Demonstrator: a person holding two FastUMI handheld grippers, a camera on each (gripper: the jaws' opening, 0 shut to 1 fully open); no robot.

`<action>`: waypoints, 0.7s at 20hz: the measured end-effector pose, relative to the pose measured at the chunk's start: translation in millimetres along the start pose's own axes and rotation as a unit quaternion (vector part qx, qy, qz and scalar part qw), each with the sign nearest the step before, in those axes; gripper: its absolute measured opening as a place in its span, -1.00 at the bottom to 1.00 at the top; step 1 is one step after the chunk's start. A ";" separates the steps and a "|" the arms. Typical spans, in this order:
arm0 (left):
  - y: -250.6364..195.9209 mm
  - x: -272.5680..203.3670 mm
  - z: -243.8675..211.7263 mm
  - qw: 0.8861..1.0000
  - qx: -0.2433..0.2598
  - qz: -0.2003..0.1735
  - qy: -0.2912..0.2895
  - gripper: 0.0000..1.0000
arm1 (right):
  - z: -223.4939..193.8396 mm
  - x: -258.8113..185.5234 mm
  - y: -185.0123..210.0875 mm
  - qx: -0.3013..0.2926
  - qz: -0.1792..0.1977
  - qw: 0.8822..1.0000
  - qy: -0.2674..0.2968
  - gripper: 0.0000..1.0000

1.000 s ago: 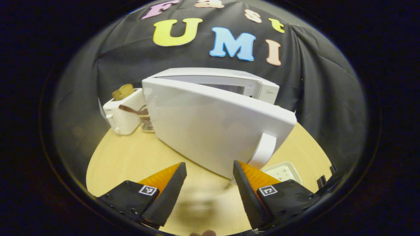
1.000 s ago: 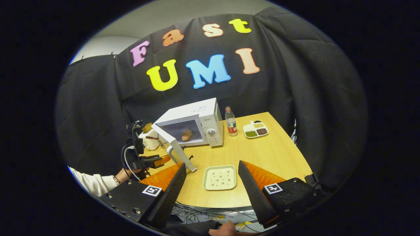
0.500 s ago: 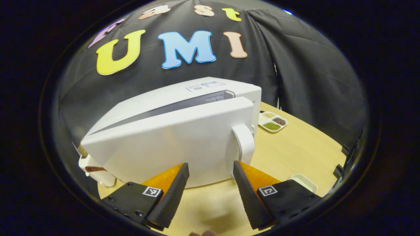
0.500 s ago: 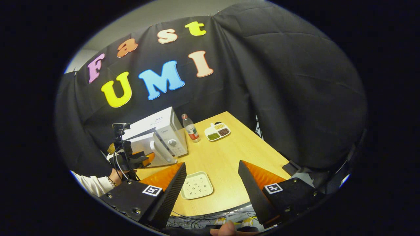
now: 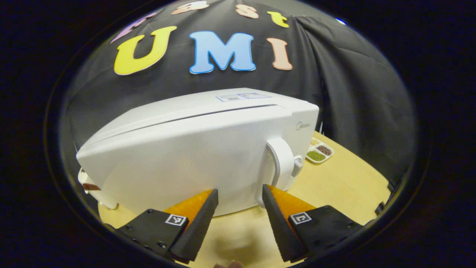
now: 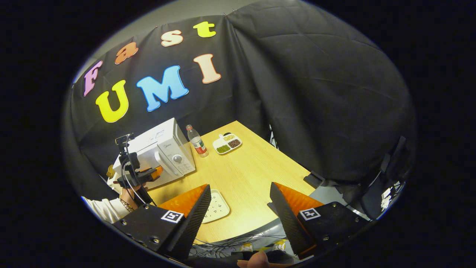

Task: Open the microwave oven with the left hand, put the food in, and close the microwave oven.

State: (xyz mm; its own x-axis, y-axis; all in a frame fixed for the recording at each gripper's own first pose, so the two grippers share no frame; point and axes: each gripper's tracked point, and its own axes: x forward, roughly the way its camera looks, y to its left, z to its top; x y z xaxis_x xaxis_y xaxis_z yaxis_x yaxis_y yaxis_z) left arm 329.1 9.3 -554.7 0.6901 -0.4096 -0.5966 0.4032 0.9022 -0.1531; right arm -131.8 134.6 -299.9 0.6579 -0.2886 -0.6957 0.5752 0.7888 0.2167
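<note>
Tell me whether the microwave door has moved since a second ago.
Yes. The microwave door has swung in toward the microwave body: it stood wide open, and now only a thin seam separates it from the fixed body. The left gripper is against it, jaws open.

Black cloth [image 6: 305, 85] drapes the booth's back and right side, creased in folds. Above it, at the upper left of the right gripper view, a pale grey wall [image 6: 163, 16] shows. A light wooden table [image 6: 256, 175] fills the lower middle, cables [image 6: 238, 243] beneath its near edge.
</note>
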 end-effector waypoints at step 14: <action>-23.7 -128.0 -35.7 0.999 -0.048 0.025 0.008 0.73 | -18.3 -24.7 -26.2 -0.016 0.073 0.997 0.000 0.94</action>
State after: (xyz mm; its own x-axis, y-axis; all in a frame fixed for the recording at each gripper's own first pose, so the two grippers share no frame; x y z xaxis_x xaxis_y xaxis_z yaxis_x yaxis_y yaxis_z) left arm 209.8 45.1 -502.8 0.6977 -0.3632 -0.6176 0.3092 0.9302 -0.1977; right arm -172.0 131.0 -300.9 0.7336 -0.1683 -0.6584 0.4563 0.8400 0.2937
